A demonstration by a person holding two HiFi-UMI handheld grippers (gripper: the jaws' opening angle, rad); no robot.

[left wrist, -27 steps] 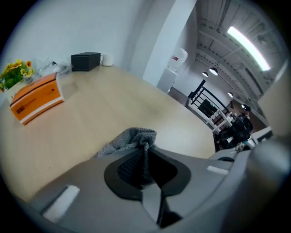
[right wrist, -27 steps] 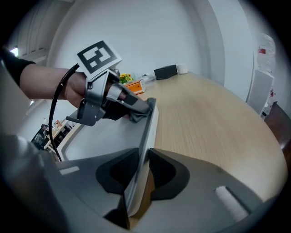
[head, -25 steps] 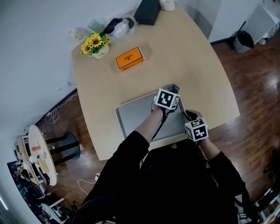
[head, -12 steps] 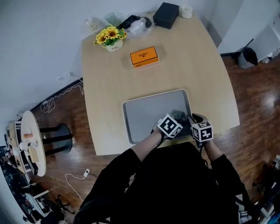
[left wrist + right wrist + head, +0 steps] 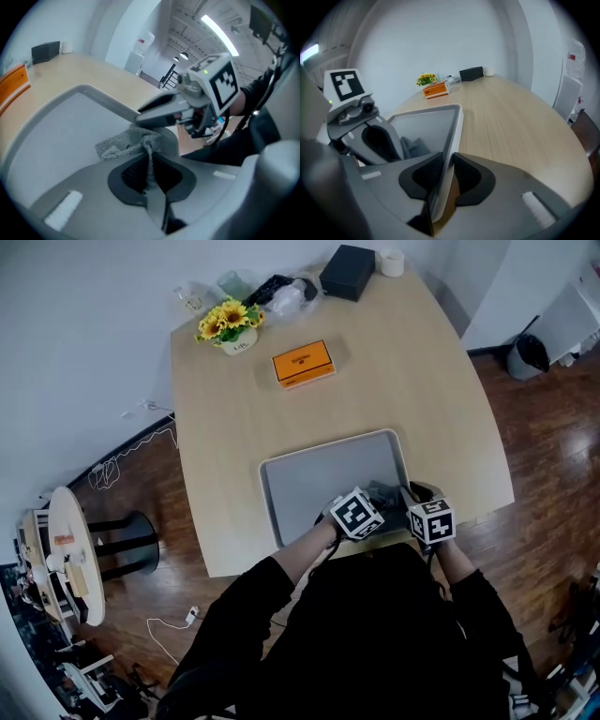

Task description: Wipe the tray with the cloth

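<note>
The grey tray (image 5: pixel 314 482) lies on the wooden table near its front edge. My left gripper (image 5: pixel 149 165) is shut on a bunched grey cloth (image 5: pixel 125 143), which rests on the tray's floor (image 5: pixel 51 140) at its near right corner. In the head view the left gripper (image 5: pixel 361 512) sits over that corner, the cloth (image 5: pixel 384 494) just past it. My right gripper (image 5: pixel 446 174) is shut on the tray's right rim (image 5: pixel 457 125) and shows at the tray's near right edge (image 5: pixel 424 510). The cloth (image 5: pixel 415 147) and left gripper (image 5: pixel 352 112) show in the right gripper view too.
An orange box (image 5: pixel 303 364), a pot of sunflowers (image 5: pixel 228 324), a black box (image 5: pixel 347 272) and a white cup (image 5: pixel 390 262) stand at the table's far end. The table's front edge (image 5: pixel 487 507) runs just right of the right gripper. A bin (image 5: pixel 525 357) stands on the floor.
My left gripper dragged the cloth from the tray's far right corner back to its near right corner, then a little left. The right gripper kept its hold on the rim.
</note>
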